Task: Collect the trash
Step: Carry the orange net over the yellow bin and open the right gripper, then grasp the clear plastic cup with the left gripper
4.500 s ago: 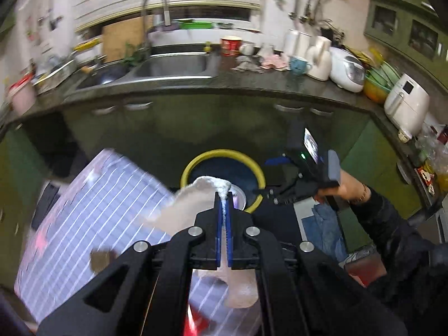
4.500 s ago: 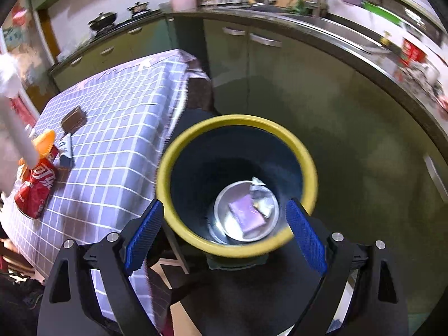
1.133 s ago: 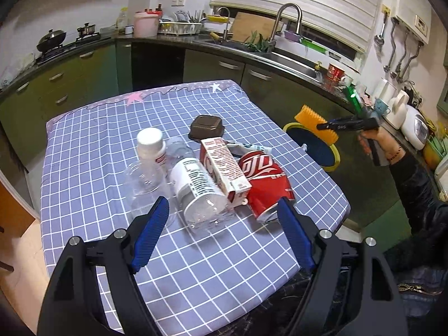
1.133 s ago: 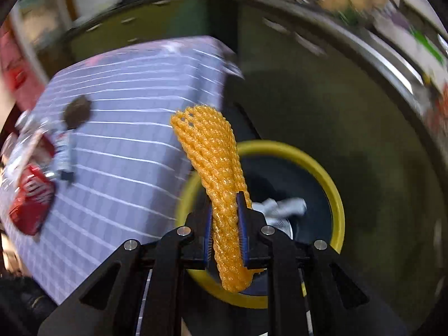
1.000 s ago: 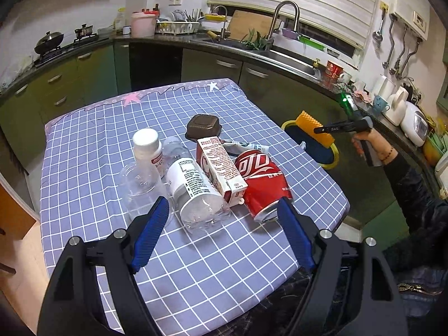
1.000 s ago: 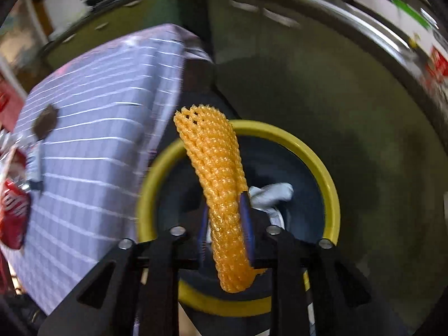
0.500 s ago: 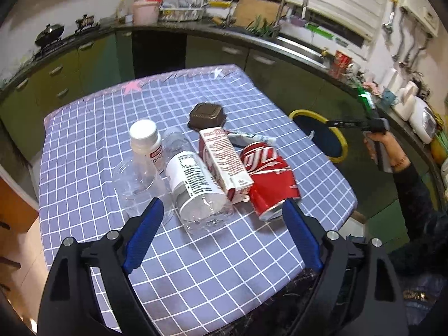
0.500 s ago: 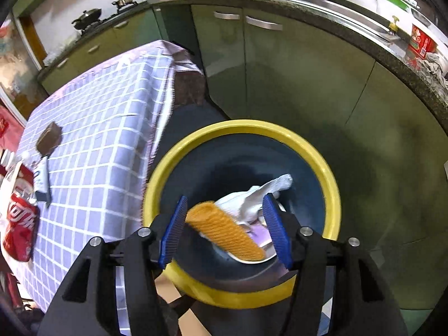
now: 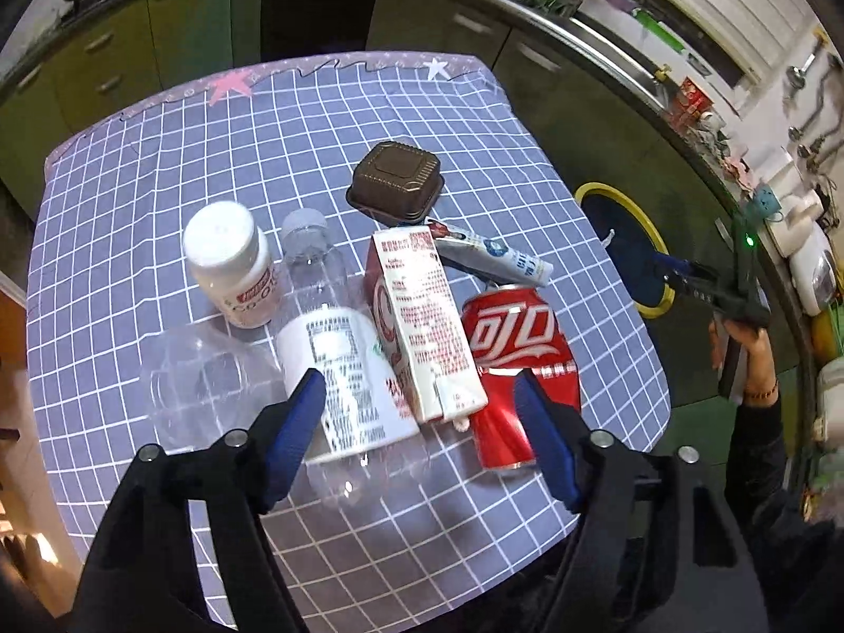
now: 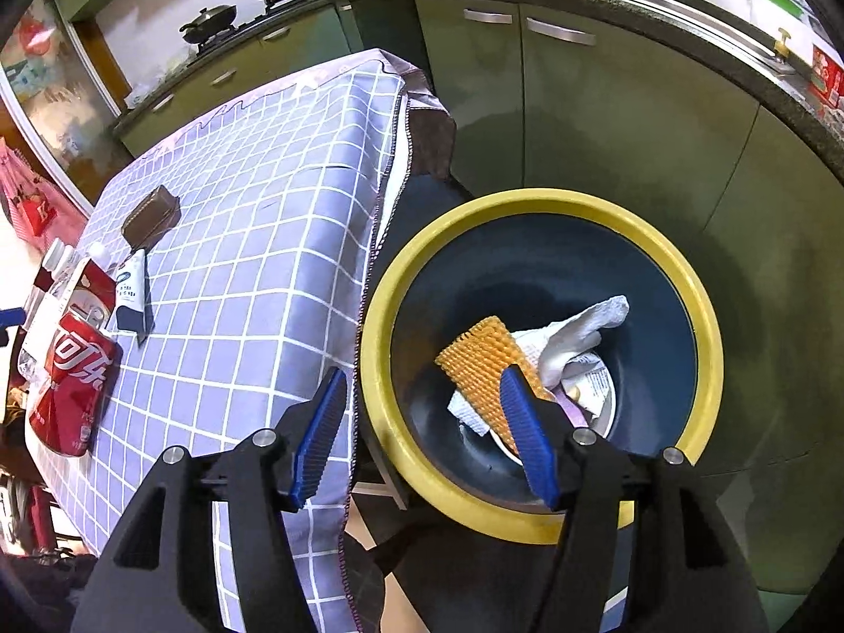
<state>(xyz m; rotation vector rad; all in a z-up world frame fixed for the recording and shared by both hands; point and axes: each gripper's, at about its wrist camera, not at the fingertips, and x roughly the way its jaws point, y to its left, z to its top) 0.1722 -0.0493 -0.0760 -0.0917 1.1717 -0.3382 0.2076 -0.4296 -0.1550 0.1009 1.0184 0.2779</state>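
Meanwhile both grippers, left gripper (image 9: 419,424) and right gripper (image 10: 424,435), gape over seven table items.

Left wrist view: high, near, facing down over the blue-checked cloth-covered table (image 9: 327,121); right wrist view: above the yellow-rimmed dark blue bin (image 10: 533,205), facing down; shared: table edge, red crushed soda can (image 9: 519,369), bin.

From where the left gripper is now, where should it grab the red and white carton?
Grip the red and white carton across its narrow width near the closest end, coming from above. It lies flat, propped on the clear bottle and red can, lengthwise between the open left gripper fingers.
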